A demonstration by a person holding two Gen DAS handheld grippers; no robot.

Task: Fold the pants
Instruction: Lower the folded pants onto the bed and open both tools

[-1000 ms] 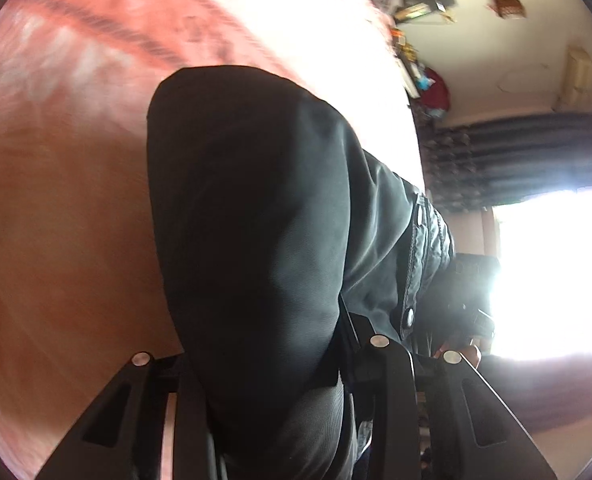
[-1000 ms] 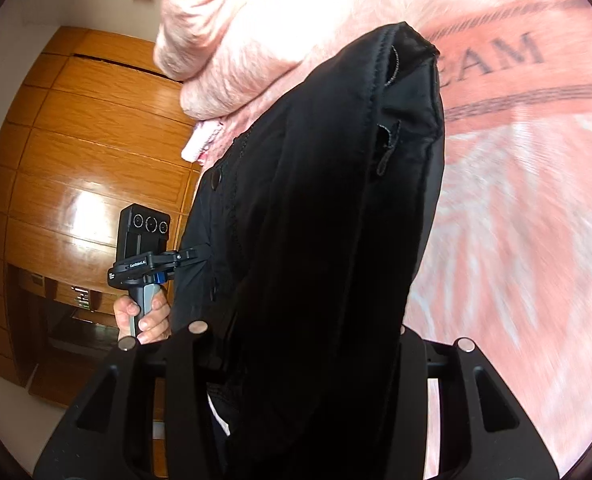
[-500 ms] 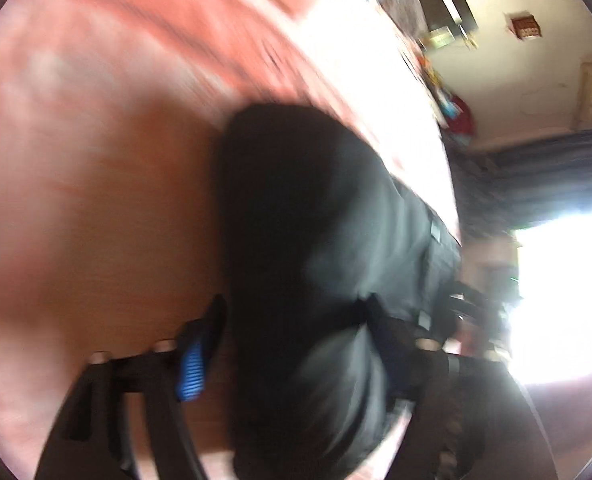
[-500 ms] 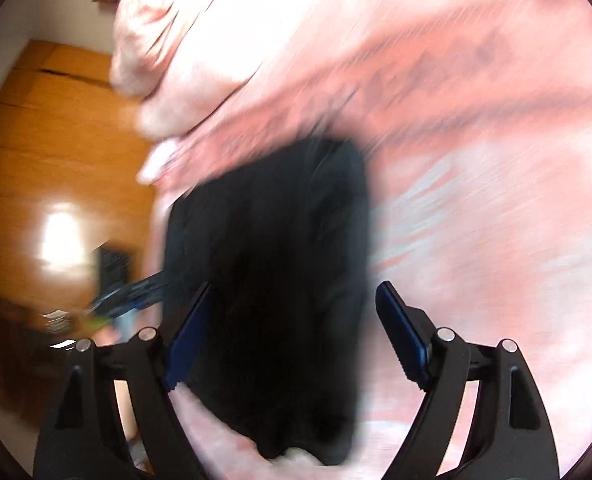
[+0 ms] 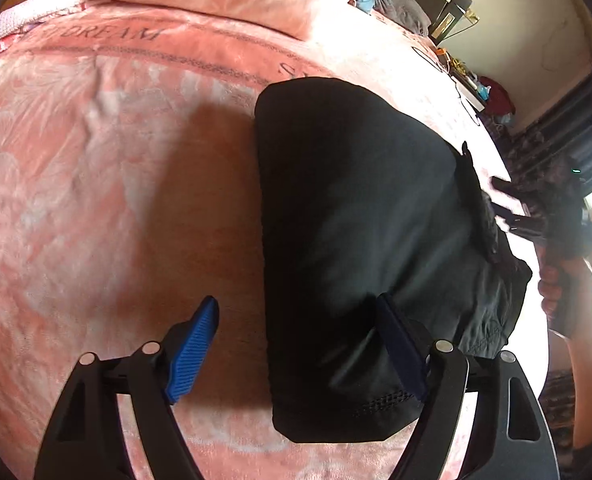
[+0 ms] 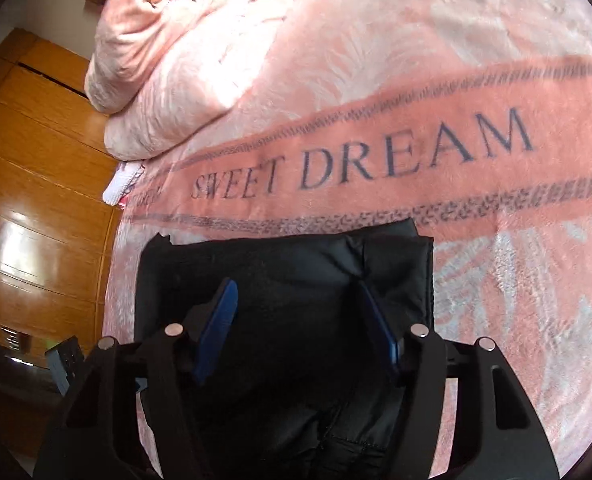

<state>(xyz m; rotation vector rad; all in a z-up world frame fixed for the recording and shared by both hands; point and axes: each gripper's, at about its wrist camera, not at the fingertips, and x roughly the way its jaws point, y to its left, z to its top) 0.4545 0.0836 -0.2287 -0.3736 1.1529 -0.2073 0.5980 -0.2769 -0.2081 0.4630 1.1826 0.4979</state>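
From the left wrist view, the black pants point(image 5: 356, 248) lay folded into a thick bundle on the pink blanket point(image 5: 95, 180). The left gripper point(image 5: 296, 344) had just been opening; its blue pads point(image 5: 193, 346) stood wide apart, one over bare blanket and the other at the edge of the cloth, neither pressing on it. The near end of the bundle ran under the right-hand finger, so part of its hem was hidden. At the right edge, glare from a window washed out much of the person's hand point(image 5: 556, 288) and the right gripper's handle; its tips could not be made out there.

From the right wrist view, the pants point(image 6: 287, 272) lay below the band lettered "SWEET DREAM" point(image 6: 360, 164), with a crumpled pink duvet point(image 6: 183, 52) behind. The right gripper point(image 6: 300, 332) hung over the cloth, its jaws having just closed a little, yet the pads point(image 6: 217, 332) were apart and gripped nothing. The gripper's frame cut off the bundle's near end.
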